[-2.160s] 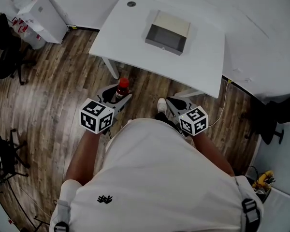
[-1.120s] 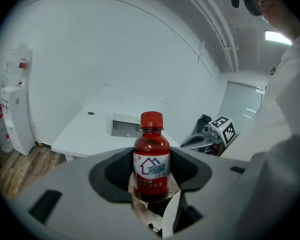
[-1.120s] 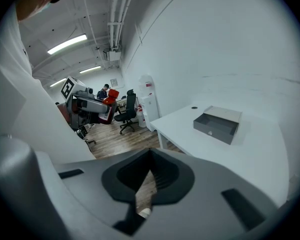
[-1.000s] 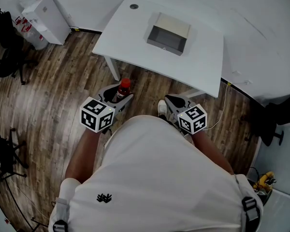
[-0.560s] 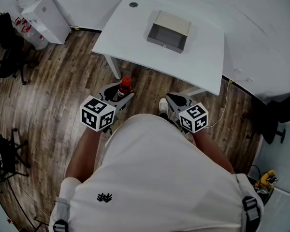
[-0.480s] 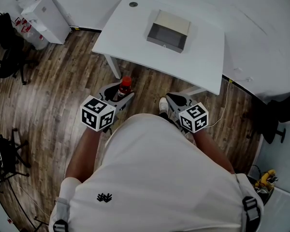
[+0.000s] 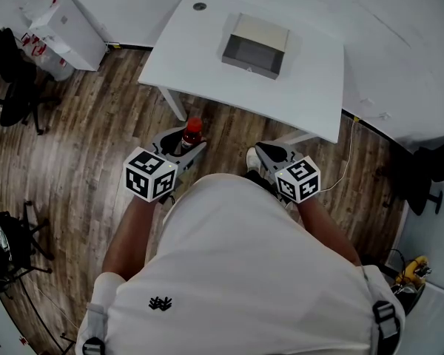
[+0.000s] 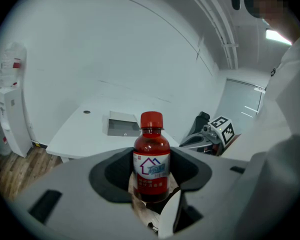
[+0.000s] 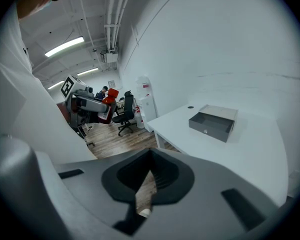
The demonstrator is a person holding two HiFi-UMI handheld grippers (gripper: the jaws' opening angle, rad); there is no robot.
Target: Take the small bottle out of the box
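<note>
In left tool, small bottle upright, clamped btw jaws

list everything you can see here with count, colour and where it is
bottle: one, red with a red cap and white label, held upright in front of the person
box: one, grey, open and apparently empty, on the table
table: one, white, ahead of the person
floor: brown wood planks, under everything
office chair: one, black, far left on the floor
cabinet: one, white, top left by the wall
cable: one, white, on the floor right of the table
shirt: one, white, on the person
left gripper: one, grey with black pads, shut on the bottle
right gripper: one, grey with black pads, jaws together, nothing in them
</note>
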